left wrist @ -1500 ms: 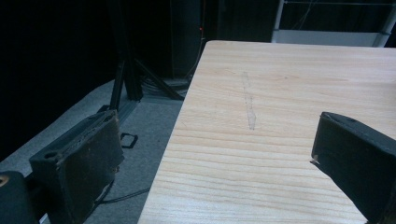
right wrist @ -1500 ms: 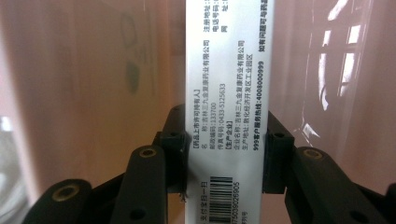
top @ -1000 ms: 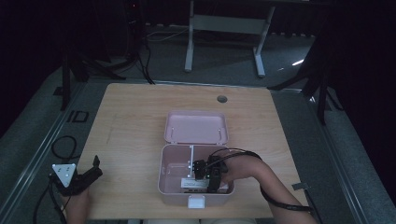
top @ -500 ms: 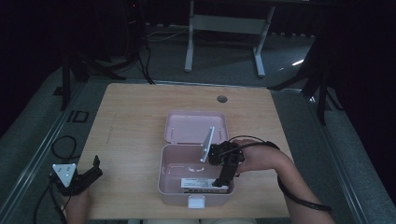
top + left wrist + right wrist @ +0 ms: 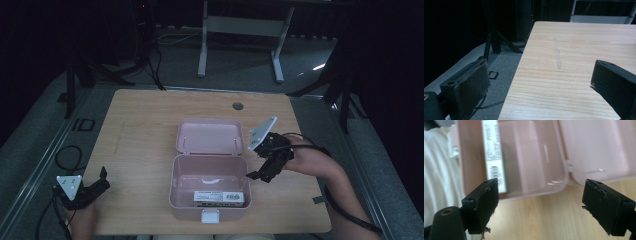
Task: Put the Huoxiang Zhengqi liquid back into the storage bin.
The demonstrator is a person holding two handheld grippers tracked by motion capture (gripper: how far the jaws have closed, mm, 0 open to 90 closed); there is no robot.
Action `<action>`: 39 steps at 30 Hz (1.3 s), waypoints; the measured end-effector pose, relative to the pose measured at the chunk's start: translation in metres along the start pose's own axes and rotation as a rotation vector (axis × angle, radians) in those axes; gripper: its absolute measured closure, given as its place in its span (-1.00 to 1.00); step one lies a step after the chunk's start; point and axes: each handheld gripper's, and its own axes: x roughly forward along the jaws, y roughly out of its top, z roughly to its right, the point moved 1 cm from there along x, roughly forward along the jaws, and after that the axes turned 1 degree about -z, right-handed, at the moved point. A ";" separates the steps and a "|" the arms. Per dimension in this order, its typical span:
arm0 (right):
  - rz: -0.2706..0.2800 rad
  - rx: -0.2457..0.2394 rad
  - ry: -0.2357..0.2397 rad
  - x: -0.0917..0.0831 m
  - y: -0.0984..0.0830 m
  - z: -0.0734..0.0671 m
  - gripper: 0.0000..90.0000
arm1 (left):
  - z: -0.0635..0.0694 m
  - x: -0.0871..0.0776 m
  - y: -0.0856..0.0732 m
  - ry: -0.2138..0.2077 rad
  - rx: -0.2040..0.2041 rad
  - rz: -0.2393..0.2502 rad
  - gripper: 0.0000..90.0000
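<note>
right gripper (image 5: 260, 175) jaws just spread wide, nothing between them, hanging beside the pink box (image 5: 210, 172); left gripper (image 5: 100, 182) jaws released too

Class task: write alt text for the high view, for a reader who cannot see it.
An open pink box sits on a wooden table with a small labelled carton inside. The right gripper hovers open beside the box; the left gripper rests at the table's near left corner.

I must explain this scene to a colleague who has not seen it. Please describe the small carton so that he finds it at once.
On the wooden table stands an open pink box. The carton lies flat inside, along the wall nearest the person. It is a long white packet with printed text and barcodes.
</note>
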 end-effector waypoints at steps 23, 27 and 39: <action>0.222 0.300 -0.170 0.059 -0.103 0.028 -0.71 | 0.000 0.000 0.000 0.001 0.003 0.000 -0.95; 0.282 0.359 -0.195 0.075 -0.121 0.031 -0.71 | 0.001 0.000 0.000 0.000 0.004 -0.002 -0.95; 0.362 0.523 -0.339 0.112 -0.163 0.035 -0.71 | 0.001 0.000 0.000 0.000 0.008 -0.001 -0.95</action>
